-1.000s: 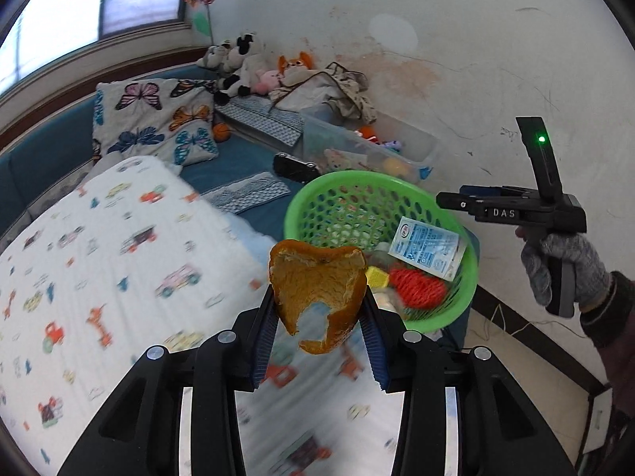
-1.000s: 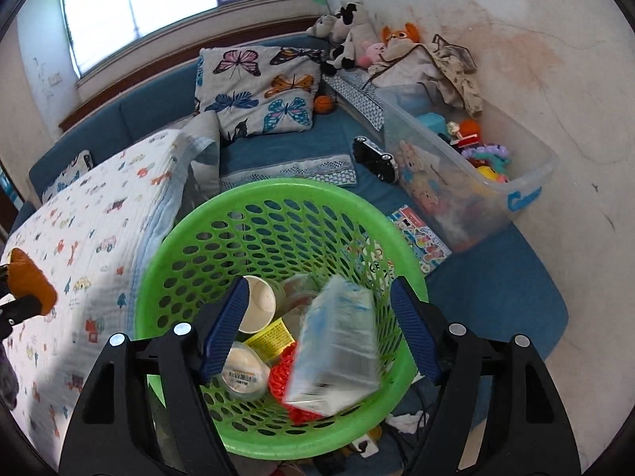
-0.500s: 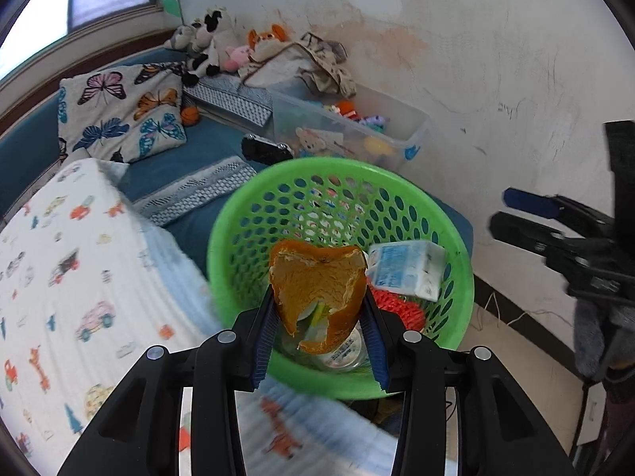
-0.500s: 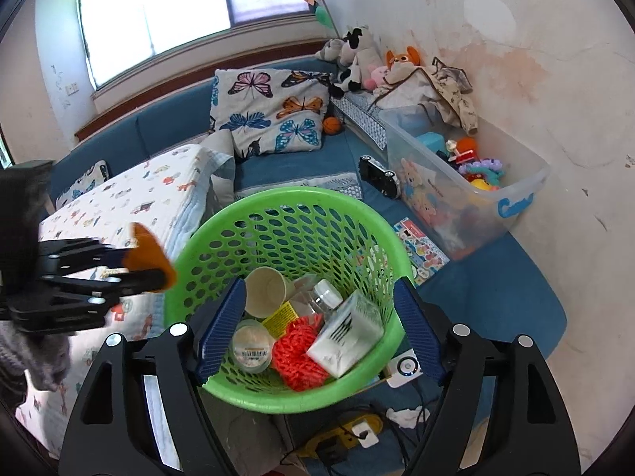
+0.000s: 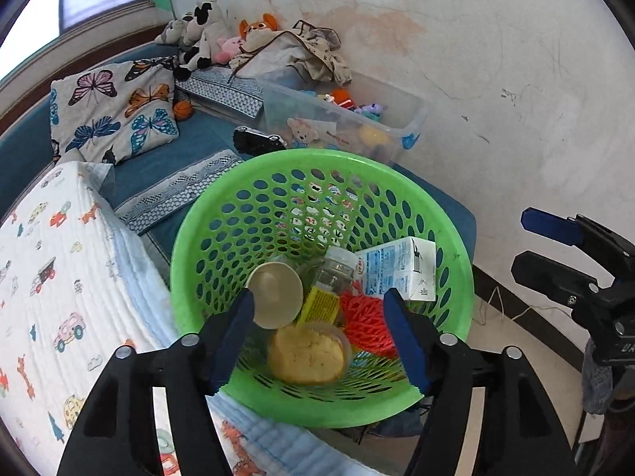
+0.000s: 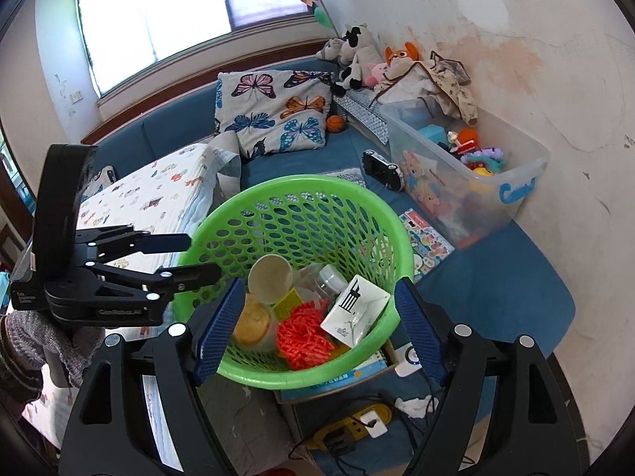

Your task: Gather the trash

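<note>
- Your left tool [image 5: 317, 333] hung over the near rim of the basket [image 5: 456, 261], its jaws opening with nothing pressed between the pads.
- The peel [image 5: 305, 353] lay loose in the basket bottom, pale side up, below and between those blue pads and touching neither.
- Beside the peel sat a paper cup [image 5: 274, 293] on its side, a yellow wrapper [image 5: 319, 303], a clear jar [image 5: 333, 269], a red mesh wad [image 5: 367, 323] and a milk carton [image 5: 397, 267] leaning on the far right wall.
- Your right tool [image 6: 317, 329] stood spread wide in front of the basket from the other side, gripping nothing; the carton and mesh showed between its fingers but lay down in the basket, apart from them.
- In the right view your left tool [image 6: 198, 256] reached in from the left at rim height, held by your gloved hand [image 6: 35, 341].
- The basket stood at the edge of the blue couch [image 6: 496, 289], just beside the quilt [image 5: 51, 261] with the car print.
- Behind it were a clear toy bin [image 6: 468, 182], a butterfly pillow [image 6: 278, 111] and plush toys [image 6: 357, 55] in the corner.
- A power strip [image 6: 349, 428] with cables lay on the floor below the basket.
</note>
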The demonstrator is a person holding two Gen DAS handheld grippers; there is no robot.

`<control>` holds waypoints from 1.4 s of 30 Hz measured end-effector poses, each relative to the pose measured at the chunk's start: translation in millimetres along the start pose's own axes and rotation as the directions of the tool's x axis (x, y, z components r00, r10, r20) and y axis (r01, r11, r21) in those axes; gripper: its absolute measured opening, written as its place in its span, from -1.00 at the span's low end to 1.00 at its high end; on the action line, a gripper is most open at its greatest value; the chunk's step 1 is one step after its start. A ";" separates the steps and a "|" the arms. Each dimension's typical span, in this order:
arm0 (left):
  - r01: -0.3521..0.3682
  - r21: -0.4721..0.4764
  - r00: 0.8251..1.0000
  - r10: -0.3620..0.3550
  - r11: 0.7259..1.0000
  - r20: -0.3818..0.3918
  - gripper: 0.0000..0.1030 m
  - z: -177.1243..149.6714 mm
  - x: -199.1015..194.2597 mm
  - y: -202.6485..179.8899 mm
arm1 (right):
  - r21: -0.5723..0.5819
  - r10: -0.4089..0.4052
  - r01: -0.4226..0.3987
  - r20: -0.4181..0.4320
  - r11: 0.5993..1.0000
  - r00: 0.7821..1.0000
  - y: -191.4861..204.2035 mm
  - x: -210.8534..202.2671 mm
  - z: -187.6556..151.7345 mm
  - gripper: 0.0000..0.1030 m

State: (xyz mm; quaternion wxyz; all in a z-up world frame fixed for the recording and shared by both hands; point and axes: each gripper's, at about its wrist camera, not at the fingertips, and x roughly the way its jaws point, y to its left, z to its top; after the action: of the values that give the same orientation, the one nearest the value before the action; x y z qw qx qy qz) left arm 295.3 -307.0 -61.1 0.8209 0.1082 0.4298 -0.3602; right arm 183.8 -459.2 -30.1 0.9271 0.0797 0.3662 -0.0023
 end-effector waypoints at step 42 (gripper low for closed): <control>-0.288 -0.211 0.927 0.327 0.934 0.181 0.86 -138.1 -180.3 57.0 | -0.074 0.064 -0.065 -0.021 0.995 0.998 125.1 -24.7 -49.1 0.76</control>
State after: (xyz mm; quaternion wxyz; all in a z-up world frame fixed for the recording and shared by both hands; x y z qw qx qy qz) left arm 180.7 -109.0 -11.3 0.9150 0.0604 0.3476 -0.1955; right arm 140.3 -329.7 -30.3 0.9256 0.0570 0.3719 0.0419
